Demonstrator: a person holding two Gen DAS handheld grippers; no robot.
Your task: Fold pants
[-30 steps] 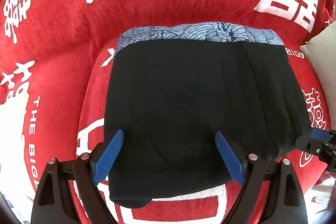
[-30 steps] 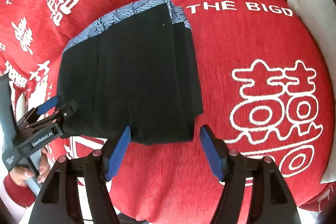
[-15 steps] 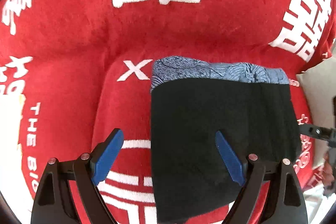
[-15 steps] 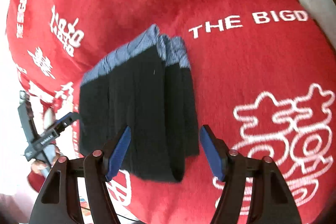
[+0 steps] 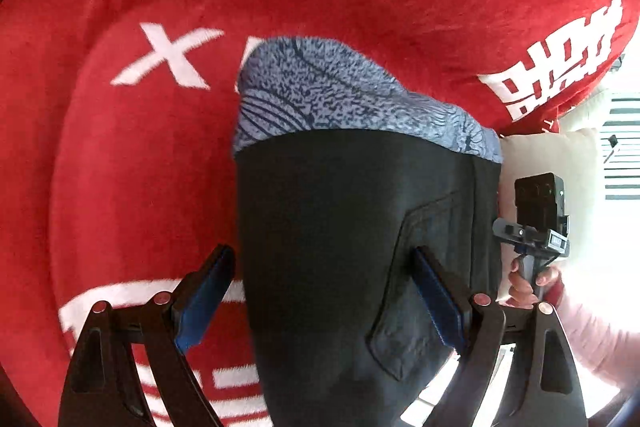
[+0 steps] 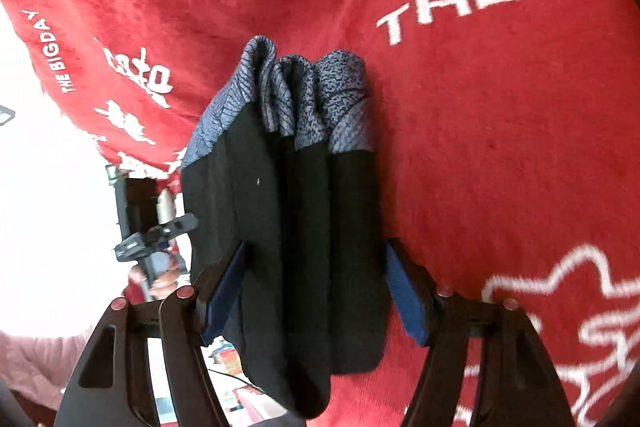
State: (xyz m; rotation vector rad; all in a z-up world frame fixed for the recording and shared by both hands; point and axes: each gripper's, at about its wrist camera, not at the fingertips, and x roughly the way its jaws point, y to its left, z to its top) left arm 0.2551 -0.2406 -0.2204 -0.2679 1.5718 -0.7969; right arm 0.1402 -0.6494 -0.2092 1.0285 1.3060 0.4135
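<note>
- My left tool [image 5: 320, 303] is spread wide, with the folded black pants [image 5: 340, 227] between its fingers.
- My right tool [image 6: 316, 291] is spread wide around them too.
- The pants lie bunched on the red blanket [image 6: 500, 147].

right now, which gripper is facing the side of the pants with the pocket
The left gripper: a stitched pocket shows on the pants by its right finger. The right gripper faces only plain folded layers.
</note>
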